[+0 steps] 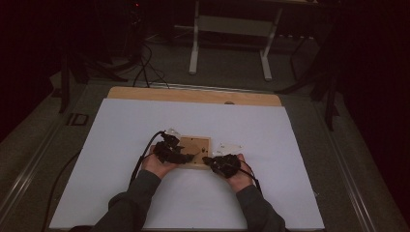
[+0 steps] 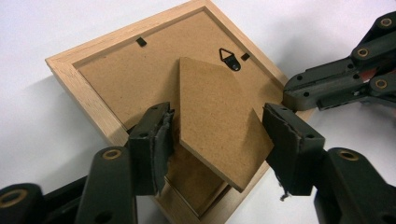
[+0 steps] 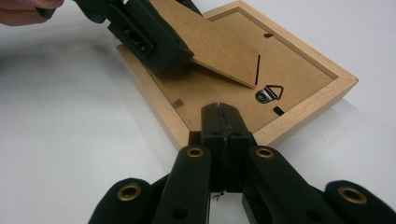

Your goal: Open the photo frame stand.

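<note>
A wooden picture frame [image 1: 196, 145] lies face down on the white table, its brown backing board up. Its easel stand [image 2: 210, 84] is tilted up off the backing [image 3: 299, 70]. My left gripper [image 2: 217, 114] is open, with the stand between its pads, close to both of them. My right gripper [image 3: 223, 116] is shut with nothing in it, its tips resting at the frame's wooden rim [image 3: 317, 93] near a corner. In the high view the left gripper [image 1: 186, 155] is at the frame's left side and the right gripper [image 1: 212, 162] at its front right corner. A black hanger hook [image 2: 229, 58] sits on the backing.
A white sheet [image 1: 145, 193] covers the table, with a bare wooden strip [image 1: 193, 95] along the far edge. Small pale pieces lie to the right of the frame [image 1: 231, 146] and at its far left corner [image 1: 172, 131]. Cables [image 1: 145, 150] trail from the left gripper.
</note>
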Available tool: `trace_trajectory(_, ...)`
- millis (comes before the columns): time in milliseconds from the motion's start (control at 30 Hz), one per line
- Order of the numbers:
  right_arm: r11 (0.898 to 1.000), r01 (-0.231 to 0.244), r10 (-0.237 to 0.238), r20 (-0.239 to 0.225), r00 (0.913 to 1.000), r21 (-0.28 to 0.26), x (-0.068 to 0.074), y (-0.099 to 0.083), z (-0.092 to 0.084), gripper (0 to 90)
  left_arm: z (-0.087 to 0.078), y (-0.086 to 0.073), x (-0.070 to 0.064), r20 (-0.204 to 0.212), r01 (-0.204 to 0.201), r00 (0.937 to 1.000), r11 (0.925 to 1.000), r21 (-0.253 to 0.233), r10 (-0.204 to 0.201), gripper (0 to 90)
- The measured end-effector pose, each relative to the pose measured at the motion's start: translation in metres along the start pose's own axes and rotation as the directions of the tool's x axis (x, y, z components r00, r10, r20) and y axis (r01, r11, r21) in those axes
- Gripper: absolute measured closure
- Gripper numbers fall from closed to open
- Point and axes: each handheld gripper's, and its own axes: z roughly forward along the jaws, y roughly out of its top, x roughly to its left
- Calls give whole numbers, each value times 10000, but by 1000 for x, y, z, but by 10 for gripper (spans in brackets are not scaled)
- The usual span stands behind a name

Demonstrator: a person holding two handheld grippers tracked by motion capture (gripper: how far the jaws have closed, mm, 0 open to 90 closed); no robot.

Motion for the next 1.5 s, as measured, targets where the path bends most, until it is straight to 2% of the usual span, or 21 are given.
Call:
trace_trajectory(500, 10000, 4, -4, -5, 10000, -4, 0, 0, 0, 899, -2, 2, 3, 525, 358, 9980, 9992, -150, -350, 497)
trace_trajectory(700, 10000, -4, 4, -12, 10000, 12, 0, 0, 0, 899, -2, 3, 6, 767, 592, 9954, 9981, -154, -578, 497)
trace_trajectory(1000, 10000, -6, 6, -11, 10000, 12, 0, 0, 0, 899, -2, 5, 7, 924, 716, 9932, 9974, -117, -702, 496)
trace_trajectory(1200, 10000, 1, -1, -17, 10000, 9, 0, 0, 0, 899, -2, 5, 8, 894, 776, 9931, 9969, -140, -761, 463)
trace_trajectory(1500, 10000, -1, 1, -21, 10000, 4, 0, 0, 0, 898, -1, 6, 9, 857, 889, 9923, 9960, 79, -892, 496)
